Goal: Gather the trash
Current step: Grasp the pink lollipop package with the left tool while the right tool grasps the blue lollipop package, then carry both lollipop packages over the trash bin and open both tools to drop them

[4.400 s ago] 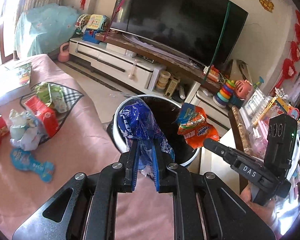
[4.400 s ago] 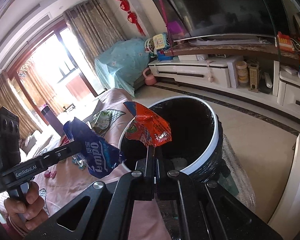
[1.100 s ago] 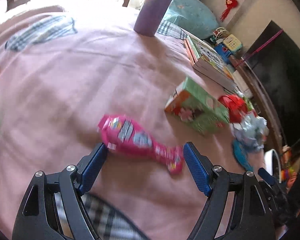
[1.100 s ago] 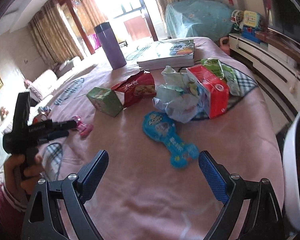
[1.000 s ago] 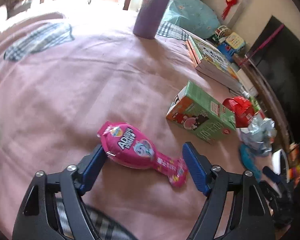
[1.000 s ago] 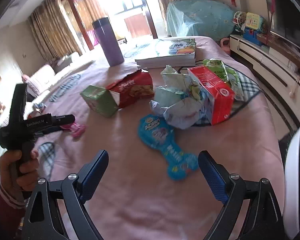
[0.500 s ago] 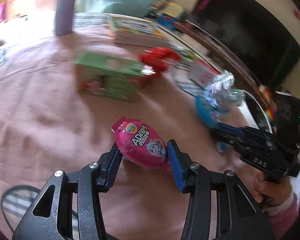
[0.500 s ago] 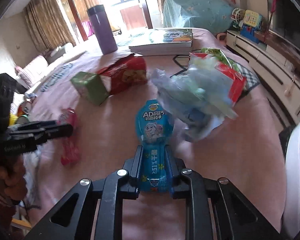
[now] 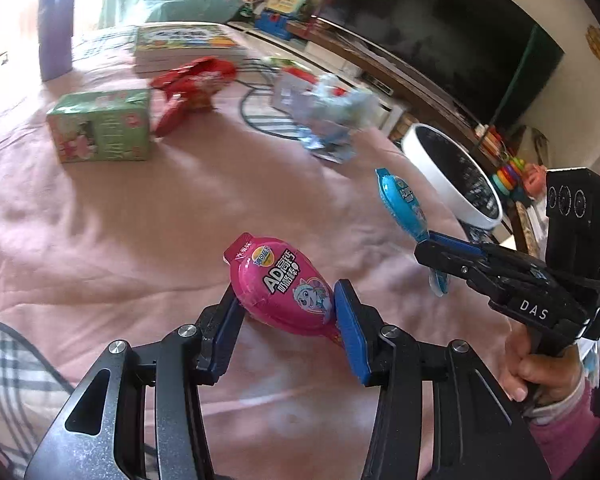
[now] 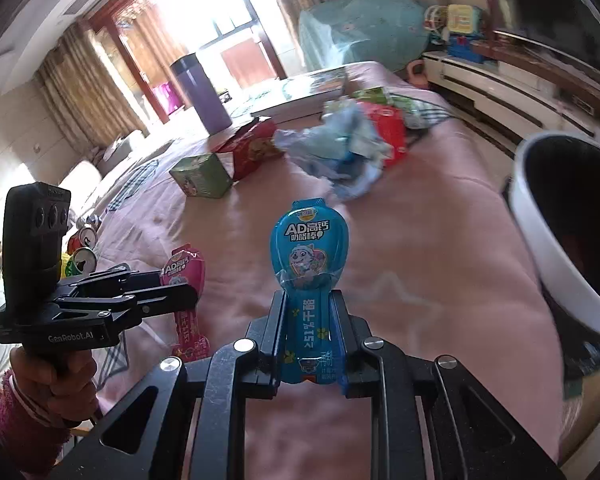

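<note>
My left gripper [image 9: 286, 312] is shut on a pink lollipop-shaped snack wrapper [image 9: 282, 286], lifted above the pink tablecloth [image 9: 120, 232]; the same wrapper [image 10: 184, 280] shows in the right wrist view. My right gripper [image 10: 310, 326] is shut on the stem of a blue wrapper of the same shape [image 10: 310, 252], its round head pointing up. That blue wrapper [image 9: 402, 204] appears in the left wrist view, pinched at its tail. A white-rimmed trash bin with a black liner [image 10: 560, 232] stands just off the table's right edge; its rim [image 9: 452, 168] also shows in the left wrist view.
Still on the table: a green carton [image 9: 100, 126], a torn red box [image 9: 192, 84], a crumpled pale-blue bag [image 10: 340, 148] against a red carton, stacked books [image 9: 184, 44], a purple flask [image 10: 200, 92]. Drink cans [image 10: 80, 256] lie at the far left. A TV [image 9: 440, 36] stands behind.
Both grippers closed from wide open onto their wrappers, pink on the left, blue on the right, and lifted them off the cloth. Both hands have swung toward the bin side.
</note>
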A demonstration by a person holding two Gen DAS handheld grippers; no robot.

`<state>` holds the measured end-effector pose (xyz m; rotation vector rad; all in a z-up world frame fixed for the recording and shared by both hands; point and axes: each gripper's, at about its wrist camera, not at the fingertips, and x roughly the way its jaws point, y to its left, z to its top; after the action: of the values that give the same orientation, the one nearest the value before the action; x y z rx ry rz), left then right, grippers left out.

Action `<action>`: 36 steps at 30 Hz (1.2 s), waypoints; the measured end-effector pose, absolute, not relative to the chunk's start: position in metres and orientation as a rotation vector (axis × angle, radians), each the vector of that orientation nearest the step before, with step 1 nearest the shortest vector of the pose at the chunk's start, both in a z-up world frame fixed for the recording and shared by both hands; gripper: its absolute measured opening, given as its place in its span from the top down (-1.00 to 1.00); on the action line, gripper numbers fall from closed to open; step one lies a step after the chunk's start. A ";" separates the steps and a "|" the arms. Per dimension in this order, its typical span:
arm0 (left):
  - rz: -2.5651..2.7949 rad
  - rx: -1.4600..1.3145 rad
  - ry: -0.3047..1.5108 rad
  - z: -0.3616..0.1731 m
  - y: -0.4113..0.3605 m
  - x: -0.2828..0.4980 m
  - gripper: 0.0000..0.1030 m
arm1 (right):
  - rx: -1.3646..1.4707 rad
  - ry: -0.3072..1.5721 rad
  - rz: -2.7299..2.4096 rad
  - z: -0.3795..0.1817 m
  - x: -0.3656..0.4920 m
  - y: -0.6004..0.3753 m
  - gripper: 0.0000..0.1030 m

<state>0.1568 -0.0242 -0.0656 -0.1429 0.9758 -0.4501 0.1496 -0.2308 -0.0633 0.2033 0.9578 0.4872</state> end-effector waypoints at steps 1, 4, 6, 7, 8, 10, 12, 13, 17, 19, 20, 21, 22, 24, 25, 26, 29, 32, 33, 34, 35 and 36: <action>-0.457 -0.135 0.972 -0.064 -0.029 0.154 0.13 | 0.211 0.955 0.475 -0.063 0.147 -0.236 0.61; -0.488 -0.111 0.961 -0.059 -0.047 0.150 0.13 | 0.237 0.943 0.443 -0.059 0.140 -0.252 0.61; -0.506 -0.099 0.955 -0.056 -0.057 0.150 0.13 | 0.247 0.935 0.421 -0.056 0.136 -0.262 0.61; -0.516 -0.091 0.953 -0.055 -0.062 0.150 0.13 | 0.252 0.931 0.411 -0.056 0.135 -0.267 0.61; -0.526 -0.084 0.949 -0.053 -0.068 0.150 0.13 | 0.260 0.926 0.400 -0.055 0.133 -0.273 0.61; -0.538 -0.073 0.941 -0.051 -0.078 0.152 0.13 | 0.278 0.914 0.377 -0.052 0.131 -0.285 0.61; -0.553 -0.069 0.938 -0.049 -0.087 0.152 0.13 | 0.291 0.902 0.354 -0.050 0.130 -0.296 0.61; -0.560 -0.065 0.937 -0.048 -0.091 0.152 0.13 | 0.296 0.898 0.345 -0.050 0.129 -0.300 0.61; -0.584 -0.041 0.929 -0.043 -0.112 0.155 0.13 | 0.320 0.877 0.306 -0.047 0.124 -0.322 0.61; -0.595 -0.032 0.923 -0.039 -0.121 0.157 0.13 | 0.330 0.866 0.281 -0.044 0.123 -0.335 0.61; -0.600 -0.029 0.920 -0.038 -0.126 0.158 0.13 | 0.333 0.863 0.273 -0.043 0.122 -0.339 0.61; -0.606 -0.026 0.916 -0.037 -0.130 0.159 0.13 | 0.339 0.856 0.260 -0.041 0.122 -0.346 0.61; -0.610 -0.022 0.912 -0.035 -0.135 0.161 0.13 | 0.342 0.852 0.253 -0.040 0.121 -0.350 0.61; -0.617 -0.014 0.908 -0.033 -0.143 0.164 0.13 | 0.346 0.842 0.237 -0.038 0.120 -0.359 0.61; -0.624 -0.011 0.906 -0.032 -0.148 0.166 0.13 | 0.347 0.838 0.230 -0.037 0.120 -0.363 0.61; -0.629 -0.007 0.902 -0.030 -0.153 0.167 0.13 | 0.349 0.834 0.222 -0.036 0.120 -0.367 0.61; -0.641 0.007 0.892 -0.026 -0.167 0.171 0.13 | 0.356 0.828 0.201 -0.035 0.121 -0.378 0.61; -0.655 0.020 0.883 -0.022 -0.181 0.176 0.13 | 0.360 0.822 0.181 -0.034 0.124 -0.390 0.61; -0.661 0.023 0.882 -0.021 -0.185 0.178 0.13 | 0.362 0.821 0.177 -0.033 0.125 -0.392 0.61; -0.664 0.027 0.881 -0.020 -0.189 0.180 0.13 | 0.365 0.819 0.173 -0.033 0.126 -0.395 0.61; -0.665 0.033 0.878 -0.019 -0.194 0.182 0.13 | 0.367 0.817 0.169 -0.032 0.127 -0.398 0.61; -0.668 0.038 0.875 -0.018 -0.199 0.185 0.13 | 0.368 0.816 0.163 -0.032 0.129 -0.401 0.61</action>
<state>0.1852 -0.1993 -0.0179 0.0382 0.8754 -0.6676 0.1286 -0.4013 -0.0320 0.3681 0.8156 0.1628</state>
